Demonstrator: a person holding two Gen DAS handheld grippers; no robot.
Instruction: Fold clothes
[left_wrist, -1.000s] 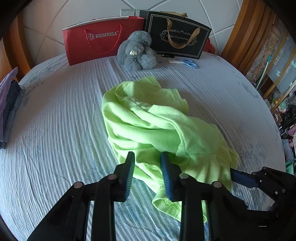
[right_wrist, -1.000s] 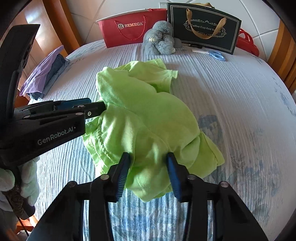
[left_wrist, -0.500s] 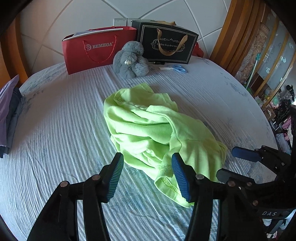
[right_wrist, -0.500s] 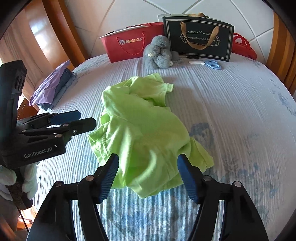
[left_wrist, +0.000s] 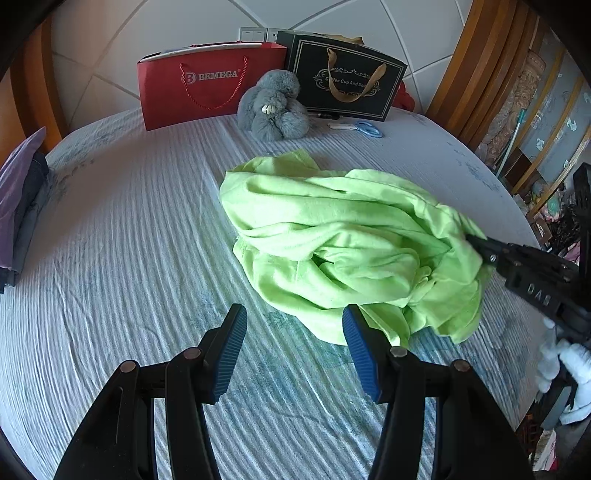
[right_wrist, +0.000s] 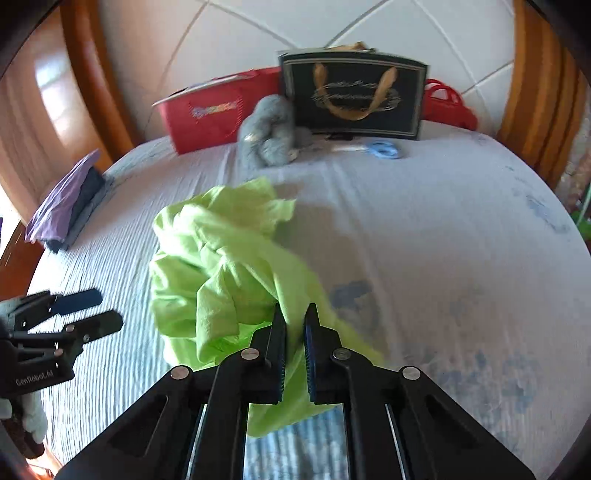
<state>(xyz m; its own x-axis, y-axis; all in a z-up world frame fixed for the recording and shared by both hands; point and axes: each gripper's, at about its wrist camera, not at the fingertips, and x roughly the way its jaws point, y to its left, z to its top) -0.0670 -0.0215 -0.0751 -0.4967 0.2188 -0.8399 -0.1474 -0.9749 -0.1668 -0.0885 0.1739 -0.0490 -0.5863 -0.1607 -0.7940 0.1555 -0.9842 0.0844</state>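
A crumpled lime-green garment lies in a heap on the striped bed sheet. My right gripper has a fold of the garment pinched between its closing jaws, and the cloth bunches up from the bed there. In the left wrist view the right gripper bites the heap's right side. My left gripper is open just short of the garment's near hem, with only sheet between its blue pads. From the right wrist view the left gripper sits left of the heap, apart from it.
At the head of the bed stand a red paper bag and a black gift bag, with a grey plush toy and blue scissors in front. Folded purple and dark clothes lie at the left edge.
The left gripper opened off the garment's hem and drew back. The right gripper opened wide, then closed on a fold of the cloth and raised it, bunching the heap.
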